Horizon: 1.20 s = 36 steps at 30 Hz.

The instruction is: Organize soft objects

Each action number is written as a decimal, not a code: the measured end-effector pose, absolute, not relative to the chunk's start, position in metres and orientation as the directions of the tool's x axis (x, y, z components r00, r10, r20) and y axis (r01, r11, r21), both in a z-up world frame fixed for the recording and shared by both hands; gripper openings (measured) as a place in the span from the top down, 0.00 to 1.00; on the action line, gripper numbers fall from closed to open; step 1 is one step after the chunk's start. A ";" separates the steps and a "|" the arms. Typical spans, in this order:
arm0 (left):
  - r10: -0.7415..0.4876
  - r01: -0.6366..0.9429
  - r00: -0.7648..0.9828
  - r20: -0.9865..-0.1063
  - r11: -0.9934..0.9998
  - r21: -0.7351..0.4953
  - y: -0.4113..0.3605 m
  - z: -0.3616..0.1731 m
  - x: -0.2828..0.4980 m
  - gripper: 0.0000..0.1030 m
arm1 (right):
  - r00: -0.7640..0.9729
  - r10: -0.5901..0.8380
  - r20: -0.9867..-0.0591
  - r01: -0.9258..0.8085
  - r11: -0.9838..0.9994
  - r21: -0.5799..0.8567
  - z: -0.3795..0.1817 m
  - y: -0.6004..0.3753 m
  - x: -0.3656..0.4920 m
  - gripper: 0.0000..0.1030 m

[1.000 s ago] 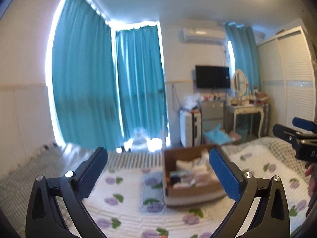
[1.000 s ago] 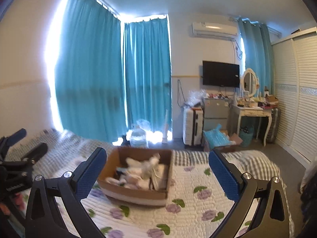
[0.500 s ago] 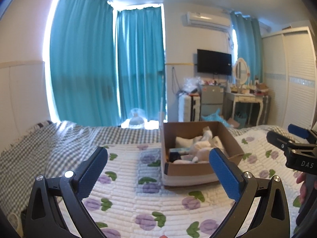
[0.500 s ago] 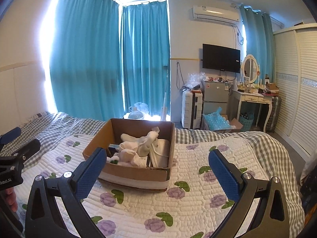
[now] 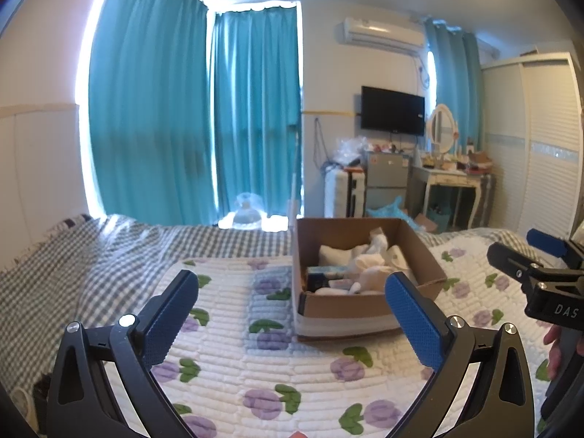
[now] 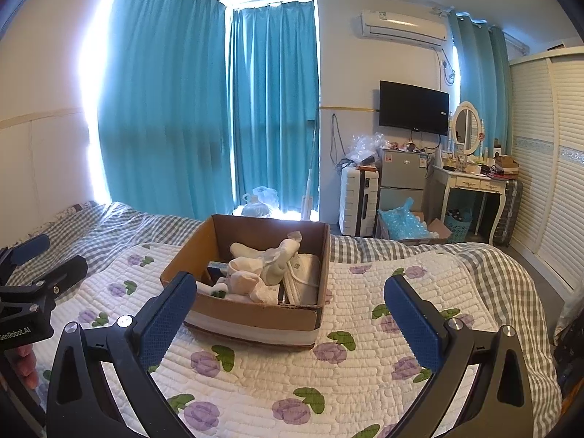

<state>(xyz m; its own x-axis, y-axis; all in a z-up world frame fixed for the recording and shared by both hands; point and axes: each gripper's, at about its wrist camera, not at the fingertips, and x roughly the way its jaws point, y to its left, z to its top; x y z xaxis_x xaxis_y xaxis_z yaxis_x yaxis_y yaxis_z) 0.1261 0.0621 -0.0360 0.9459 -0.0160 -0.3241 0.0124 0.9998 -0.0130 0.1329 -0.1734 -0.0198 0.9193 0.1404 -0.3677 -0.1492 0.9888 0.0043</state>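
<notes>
A brown cardboard box (image 5: 427, 262) (image 6: 255, 315) sits on the flowered quilt (image 5: 226, 328) (image 6: 365, 365) of a bed. It holds a pile of soft things (image 5: 365, 266) (image 6: 262, 270): white and cream socks, a folded white pouch, a small dark box. My left gripper (image 5: 292, 314) is open and empty, held above the quilt short of the box. My right gripper (image 6: 290, 314) is open and empty, facing the box from the other side. Each gripper shows at the edge of the other's view, the right (image 5: 547, 273) and the left (image 6: 33, 273).
A grey checked blanket (image 5: 91, 255) (image 6: 492, 266) lies under the quilt. Beyond the bed stand teal curtains (image 5: 219, 116), a water jug (image 6: 255, 206), a white suitcase (image 6: 356, 200), a small fridge (image 6: 401, 179), a dressing table (image 6: 471, 182) and a slatted wardrobe (image 6: 547, 164).
Both views have tilted down and drawn nearer to the bed; the box now sits lower and larger in both views. Both grippers stay open.
</notes>
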 end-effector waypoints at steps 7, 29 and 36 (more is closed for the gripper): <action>-0.020 0.018 0.944 -0.331 1.000 -0.010 0.061 -0.036 0.125 0.00 | 0.918 0.143 -0.370 -0.154 0.988 -0.001 -0.020 -0.172 0.132 0.00; -0.015 0.018 0.939 -0.344 1.000 0.006 0.059 -0.037 0.126 0.00 | 0.910 0.148 -0.386 -0.171 0.985 -0.025 -0.024 -0.163 0.133 0.00; -0.016 0.015 0.940 -0.341 1.000 -0.007 0.061 -0.036 0.125 0.00 | 0.906 0.153 -0.395 -0.177 0.984 -0.025 -0.027 -0.161 0.134 0.00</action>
<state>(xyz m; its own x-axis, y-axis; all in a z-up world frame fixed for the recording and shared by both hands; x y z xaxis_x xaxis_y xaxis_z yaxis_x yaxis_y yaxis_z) 0.1252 0.0608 -0.0359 0.9399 -0.0161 -0.3411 0.0146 0.9999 -0.0070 0.1339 -0.1606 -0.0271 0.9060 0.1532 -0.3947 -0.1774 0.9838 -0.0253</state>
